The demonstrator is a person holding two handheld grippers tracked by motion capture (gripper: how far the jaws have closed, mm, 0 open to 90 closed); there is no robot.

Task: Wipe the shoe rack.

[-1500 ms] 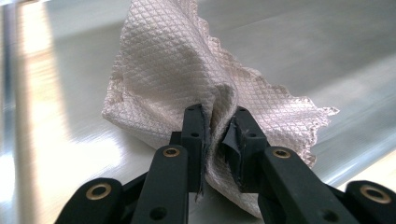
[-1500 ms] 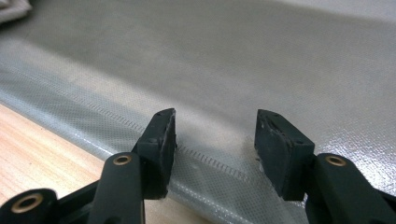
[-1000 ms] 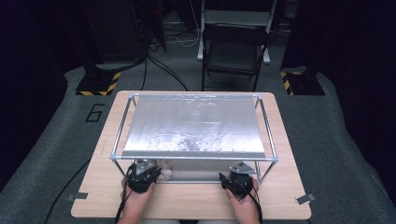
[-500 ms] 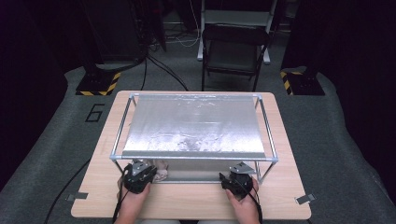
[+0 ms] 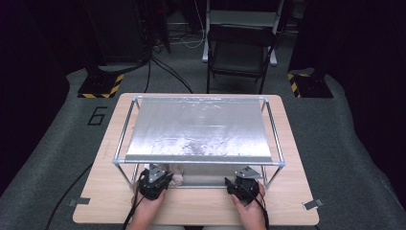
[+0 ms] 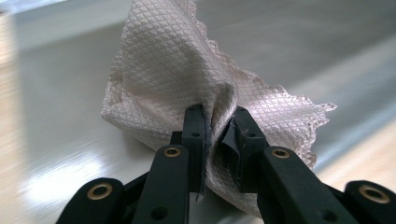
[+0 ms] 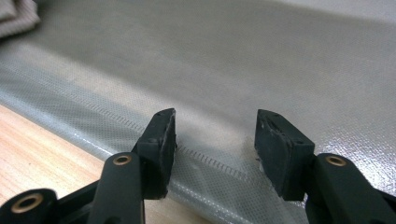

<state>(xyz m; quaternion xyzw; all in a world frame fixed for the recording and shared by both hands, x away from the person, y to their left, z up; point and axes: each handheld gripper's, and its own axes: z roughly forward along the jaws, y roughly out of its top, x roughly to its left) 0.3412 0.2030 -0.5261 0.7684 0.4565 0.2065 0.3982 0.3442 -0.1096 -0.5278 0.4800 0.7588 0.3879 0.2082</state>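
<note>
The left tool (image 6: 217,123) has its two black jaws pinched tight on a fold of a pale, quilted paper towel (image 6: 187,79). The towel bunches up above the jaws and fans out to either side, its ragged edge resting on a grey, glossy sheet (image 6: 327,51). In the high view this left tool (image 5: 154,181) sits at the near left of the bench (image 5: 201,208), held in the person's left hand (image 5: 148,211), with the crumpled towel (image 5: 174,175) just beside it under the front edge of a metal frame (image 5: 198,162).

The right tool (image 7: 215,140) has its jaws standing apart with nothing between them. They hover just over the near edge of the same grey sheet, where it meets the wooden bench (image 7: 42,154). In the high view the right tool (image 5: 244,184) is at the near right, held in the person's right hand (image 5: 251,213), well apart from the towel.

The frame carries a silvery sheet (image 5: 198,129) stretched across its top. Beyond the bench stands a dark folding chair (image 5: 239,52) on a grey floor (image 5: 354,158).
</note>
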